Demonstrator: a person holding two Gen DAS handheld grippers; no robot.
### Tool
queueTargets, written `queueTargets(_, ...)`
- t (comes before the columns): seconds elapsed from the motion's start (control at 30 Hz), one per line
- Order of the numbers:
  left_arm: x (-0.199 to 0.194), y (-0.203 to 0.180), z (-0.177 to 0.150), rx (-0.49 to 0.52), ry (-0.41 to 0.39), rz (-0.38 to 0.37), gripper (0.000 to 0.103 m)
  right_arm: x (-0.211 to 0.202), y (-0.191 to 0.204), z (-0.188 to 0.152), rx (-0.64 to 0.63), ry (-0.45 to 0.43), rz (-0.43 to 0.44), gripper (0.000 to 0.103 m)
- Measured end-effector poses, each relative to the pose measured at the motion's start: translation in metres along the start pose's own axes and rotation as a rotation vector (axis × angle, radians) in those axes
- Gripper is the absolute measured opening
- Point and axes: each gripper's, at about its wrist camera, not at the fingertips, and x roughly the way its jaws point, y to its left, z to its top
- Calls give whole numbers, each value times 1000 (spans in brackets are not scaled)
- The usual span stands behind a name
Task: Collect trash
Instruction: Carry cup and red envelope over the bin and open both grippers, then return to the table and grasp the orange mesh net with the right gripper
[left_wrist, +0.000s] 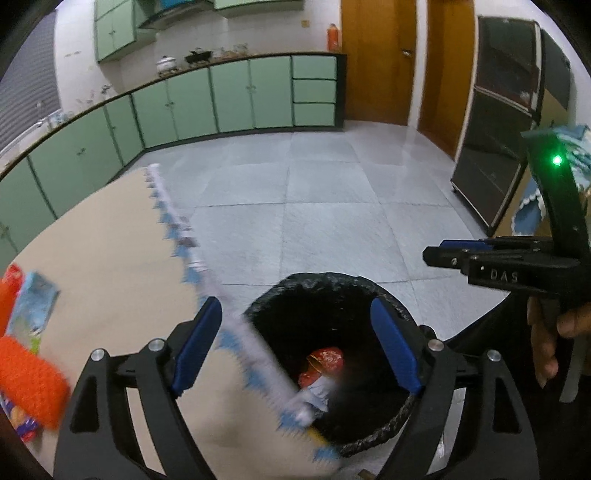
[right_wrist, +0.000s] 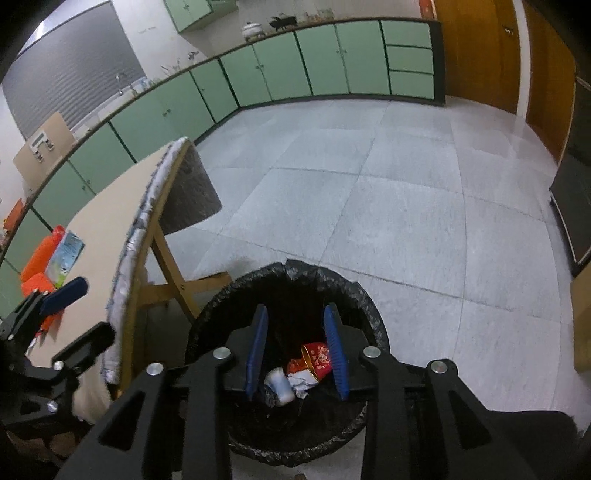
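In the black-lined bin (right_wrist: 291, 295) on the floor lie a crumpled red printed cup (right_wrist: 317, 360) and a white cup (right_wrist: 281, 384). The right tool (right_wrist: 297, 354) stands partly open and empty above them; the left tool (left_wrist: 295, 343) gapes wide, holding nothing.

Bin (right_wrist: 373, 314) mouth open from above; table edge (right_wrist: 136, 258) crowds its left.
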Motion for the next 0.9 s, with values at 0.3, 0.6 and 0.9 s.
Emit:
queueTargets(0.3,-105,79,-40,-182,-51,217,86,-32,82,4,-168,-34,137,34)
queueTargets(0.6,-219,175,-104,-439,-134,556,87,-42,225,-6,-426,-48,351,50)
queueTargets(0.9,-250,243,-142,-504,-147,668,87,-9,350,-23,-635,-46,444,60)
